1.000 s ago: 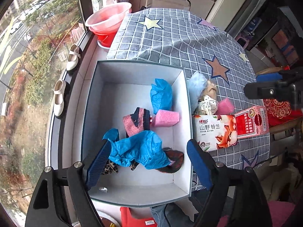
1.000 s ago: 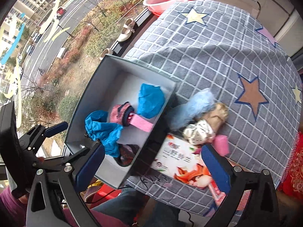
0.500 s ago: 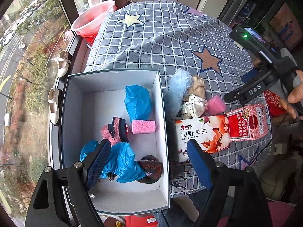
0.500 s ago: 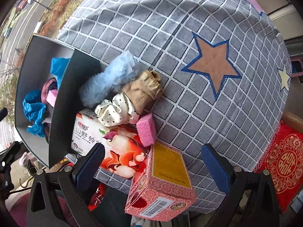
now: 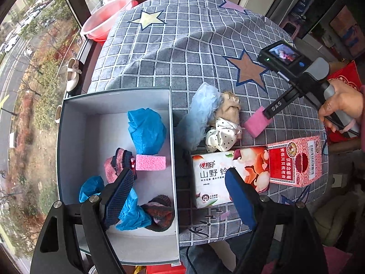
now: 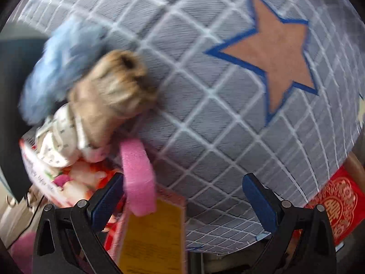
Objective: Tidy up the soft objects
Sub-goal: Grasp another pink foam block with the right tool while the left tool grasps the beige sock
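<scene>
Left wrist view: the left gripper [image 5: 180, 185] hangs with its jaws spread wide and nothing between them, above the near end of an open white box [image 5: 172, 137] that stands on a grey checked tablecloth [image 5: 182, 45] printed with stars. Inside the box lie two crumpled blue cloths [image 5: 147, 131], a pink sponge block [image 5: 150, 162], a pink-and-navy knit piece [image 5: 116, 163] touching that block, and a dark reddish knit item [image 5: 159, 212] near the right wall. Just outside the box's right wall sits a cluster of soft things: a pale blue fluffy piece [image 5: 197, 116], a tan plush item [image 5: 230, 105] and a white polka-dot scrunchie [image 5: 222, 133], all touching. In front of them lie a tissue pack [image 5: 212, 178] and, beside it, a red carton [image 5: 296, 159]. To the right, a hand [image 5: 342, 105] holds the right gripper [image 5: 265, 116], whose tip meets a second pink sponge [image 5: 255, 123] beside the scrunchie; from here its grip cannot be made out.

Right wrist view: the picture is motion-blurred. The right gripper [image 6: 182, 191] has its jaws spread. The second pink sponge [image 6: 138, 178] lies against the inner face of the left finger [image 6: 107, 196], well apart from the other finger, partly over the red carton [image 6: 152, 237]. Beyond it sit the polka-dot scrunchie [image 6: 61, 139], the tan plush item [image 6: 111, 93] and the pale blue fluffy piece [image 6: 57, 68], with the tissue pack [image 6: 45, 178] at the left.
</scene>
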`<move>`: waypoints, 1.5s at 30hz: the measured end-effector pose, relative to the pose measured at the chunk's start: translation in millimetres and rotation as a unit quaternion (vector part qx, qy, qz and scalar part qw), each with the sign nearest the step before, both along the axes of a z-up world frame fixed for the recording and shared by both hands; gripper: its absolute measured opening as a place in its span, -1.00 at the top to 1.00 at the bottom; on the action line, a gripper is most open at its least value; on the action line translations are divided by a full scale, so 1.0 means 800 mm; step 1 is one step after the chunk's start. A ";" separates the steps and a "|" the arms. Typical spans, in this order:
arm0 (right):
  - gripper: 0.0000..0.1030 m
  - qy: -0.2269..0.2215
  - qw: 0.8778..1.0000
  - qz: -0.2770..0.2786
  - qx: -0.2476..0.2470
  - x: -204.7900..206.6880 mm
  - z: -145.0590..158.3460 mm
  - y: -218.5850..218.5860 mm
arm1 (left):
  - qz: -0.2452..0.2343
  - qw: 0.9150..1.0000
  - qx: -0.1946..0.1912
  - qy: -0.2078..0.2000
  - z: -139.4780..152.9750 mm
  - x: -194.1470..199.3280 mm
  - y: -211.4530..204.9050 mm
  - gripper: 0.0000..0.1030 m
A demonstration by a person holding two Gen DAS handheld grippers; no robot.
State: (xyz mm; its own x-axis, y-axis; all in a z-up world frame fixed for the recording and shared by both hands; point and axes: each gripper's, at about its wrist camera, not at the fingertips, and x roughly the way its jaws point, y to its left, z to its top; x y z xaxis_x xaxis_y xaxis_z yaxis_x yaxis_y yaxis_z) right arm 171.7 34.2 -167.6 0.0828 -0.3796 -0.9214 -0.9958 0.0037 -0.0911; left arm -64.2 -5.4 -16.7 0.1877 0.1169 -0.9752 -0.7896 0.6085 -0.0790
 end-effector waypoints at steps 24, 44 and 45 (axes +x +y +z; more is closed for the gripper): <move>-0.99 0.079 0.996 -0.004 0.048 0.018 -0.035 -0.029 | -0.022 0.999 -0.002 0.045 -0.012 0.083 0.000 -0.65; -0.43 0.072 0.949 -0.257 0.169 0.185 0.004 -0.204 | -0.259 0.953 -0.023 0.153 -0.147 0.291 0.027 -0.64; -0.43 0.075 0.947 -0.260 0.173 0.187 0.006 -0.212 | -0.267 0.949 -0.031 0.165 -0.157 0.294 0.028 -0.64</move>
